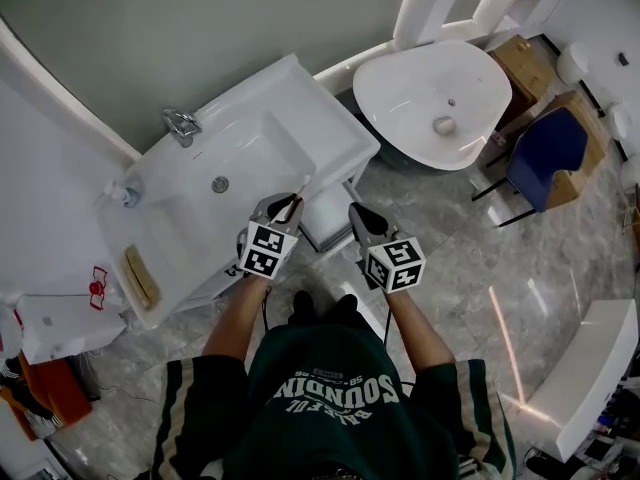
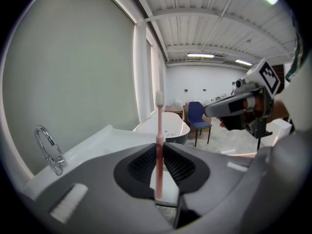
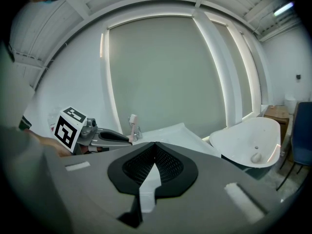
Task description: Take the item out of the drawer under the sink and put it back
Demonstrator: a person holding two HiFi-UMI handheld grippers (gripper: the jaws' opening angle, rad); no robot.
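Note:
A pink toothbrush (image 2: 159, 140) with a white head stands upright between the jaws of my left gripper (image 2: 159, 149), which is shut on its handle. In the head view the left gripper (image 1: 284, 208) hovers at the front edge of the white sink cabinet (image 1: 330, 118), the toothbrush (image 1: 298, 192) pointing toward the basin. Below and beside it a white drawer (image 1: 328, 220) stands pulled out. My right gripper (image 1: 360, 215) hangs just right of the drawer, its jaws shut (image 3: 155, 147) with nothing in them. The right gripper view also catches the left gripper (image 3: 122, 137) and the toothbrush (image 3: 132, 120).
A chrome faucet (image 1: 182, 125) sits at the back of the basin (image 1: 235, 168). A white bathtub (image 1: 435, 103) stands to the right, with a blue chair (image 1: 545, 158) and cardboard boxes (image 1: 525, 63) beyond it. A white bench (image 1: 590, 378) is at lower right on the marble floor.

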